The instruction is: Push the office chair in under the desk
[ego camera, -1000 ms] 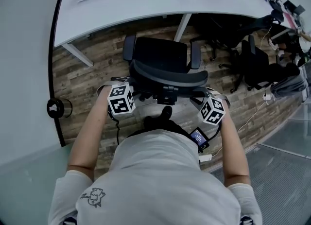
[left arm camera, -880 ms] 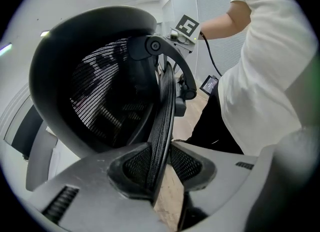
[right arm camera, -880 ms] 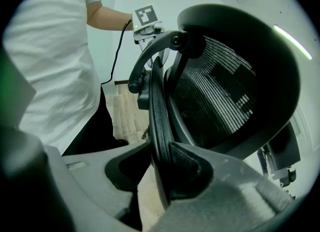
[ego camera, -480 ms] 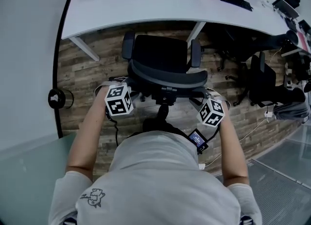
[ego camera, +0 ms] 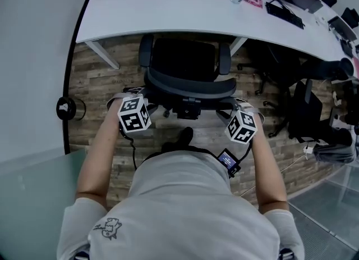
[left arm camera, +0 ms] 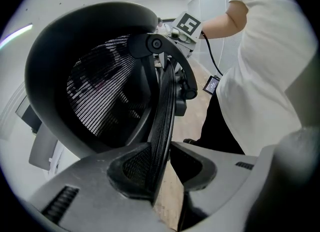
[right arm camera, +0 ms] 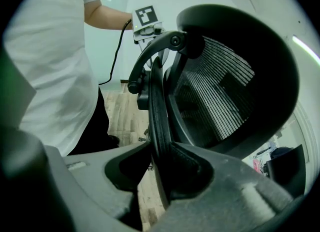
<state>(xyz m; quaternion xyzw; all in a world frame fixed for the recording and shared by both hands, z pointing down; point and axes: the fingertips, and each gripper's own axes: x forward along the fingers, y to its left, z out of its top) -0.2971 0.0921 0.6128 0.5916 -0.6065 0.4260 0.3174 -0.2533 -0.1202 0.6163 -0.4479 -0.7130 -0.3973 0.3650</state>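
Note:
The black office chair (ego camera: 185,62) faces the white curved desk (ego camera: 168,12), its seat front under the desk's edge. Both grippers hold its mesh backrest (ego camera: 190,87) from behind. My left gripper (ego camera: 147,98) is shut on the backrest's left rim, and in the left gripper view the mesh edge (left arm camera: 162,126) runs up from between the pads of this gripper (left arm camera: 161,168). My right gripper (ego camera: 231,106) is shut on the right rim. In the right gripper view the rim (right arm camera: 159,116) sits clamped in that gripper (right arm camera: 161,168).
More black office chairs (ego camera: 314,113) crowd the floor at the right. White desk legs (ego camera: 104,54) slant down beside the chair. A round black object (ego camera: 66,108) lies on the wood floor by the left wall. A keyboard (ego camera: 285,14) lies on the desk.
The chair has rolled forward toward the desk, its seat now partly under the edge. Both grippers moved forward with it, still clamped on the backrest.

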